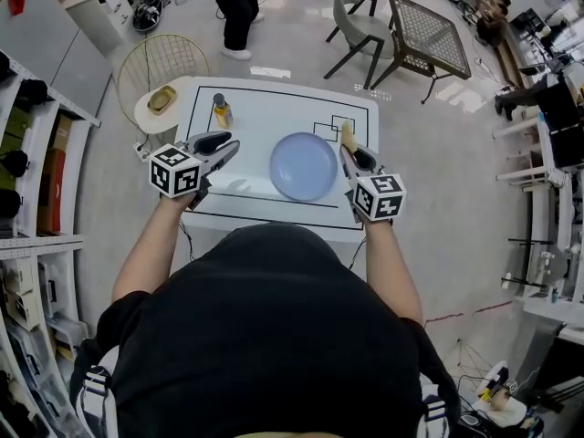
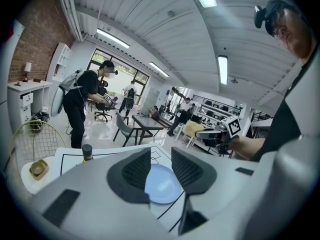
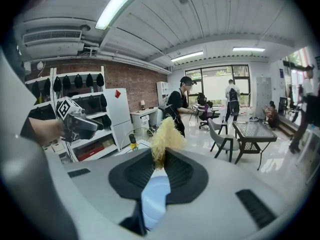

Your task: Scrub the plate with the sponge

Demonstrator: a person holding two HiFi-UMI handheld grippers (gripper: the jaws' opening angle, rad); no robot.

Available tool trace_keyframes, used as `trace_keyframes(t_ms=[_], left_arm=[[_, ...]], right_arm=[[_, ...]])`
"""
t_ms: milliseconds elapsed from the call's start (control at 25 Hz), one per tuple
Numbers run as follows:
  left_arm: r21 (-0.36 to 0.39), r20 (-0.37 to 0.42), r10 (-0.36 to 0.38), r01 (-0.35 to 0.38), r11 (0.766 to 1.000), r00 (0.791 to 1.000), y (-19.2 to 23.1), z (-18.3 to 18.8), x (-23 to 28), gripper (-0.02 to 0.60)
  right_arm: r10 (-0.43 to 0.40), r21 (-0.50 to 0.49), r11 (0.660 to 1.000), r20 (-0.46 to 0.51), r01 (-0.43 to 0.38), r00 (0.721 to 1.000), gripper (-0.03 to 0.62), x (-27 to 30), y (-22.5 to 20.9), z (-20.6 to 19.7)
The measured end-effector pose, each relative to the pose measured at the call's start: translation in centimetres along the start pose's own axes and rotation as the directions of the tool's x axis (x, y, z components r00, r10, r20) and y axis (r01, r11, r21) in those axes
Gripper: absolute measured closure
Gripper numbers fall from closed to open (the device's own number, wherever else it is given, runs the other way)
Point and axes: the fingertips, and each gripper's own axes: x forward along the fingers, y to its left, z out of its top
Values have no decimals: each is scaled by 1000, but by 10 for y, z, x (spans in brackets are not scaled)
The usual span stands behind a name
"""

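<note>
A round light-blue plate [image 1: 303,165] lies flat in the middle of the white table [image 1: 274,99]. My left gripper [image 1: 222,146] hovers left of the plate, open and holding nothing. In the left gripper view the plate [image 2: 161,185] shows through the gap of that gripper [image 2: 161,156]. My right gripper [image 1: 348,146] is at the plate's right rim, shut on a yellow sponge [image 1: 347,133]. The sponge [image 3: 165,136] sticks up from the tips of the right gripper [image 3: 161,158], with the plate [image 3: 155,201] below it.
A small yellow bottle with a dark cap [image 1: 222,110] stands at the table's far left. Beyond it are a round side table with a yellow dish [image 1: 162,99] and a wire basket [image 1: 160,57]. Black lines mark the tabletop. Chairs, a mesh table [image 1: 427,30] and people stand farther off.
</note>
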Motion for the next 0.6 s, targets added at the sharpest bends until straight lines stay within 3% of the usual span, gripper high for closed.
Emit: trace_keyframes(t_ms=[600], left_arm=[[-34, -27, 14, -15, 999, 1000, 14, -6, 19, 449]], right_arm=[[24, 14, 1000, -35, -24, 999, 537, 25, -14, -7]])
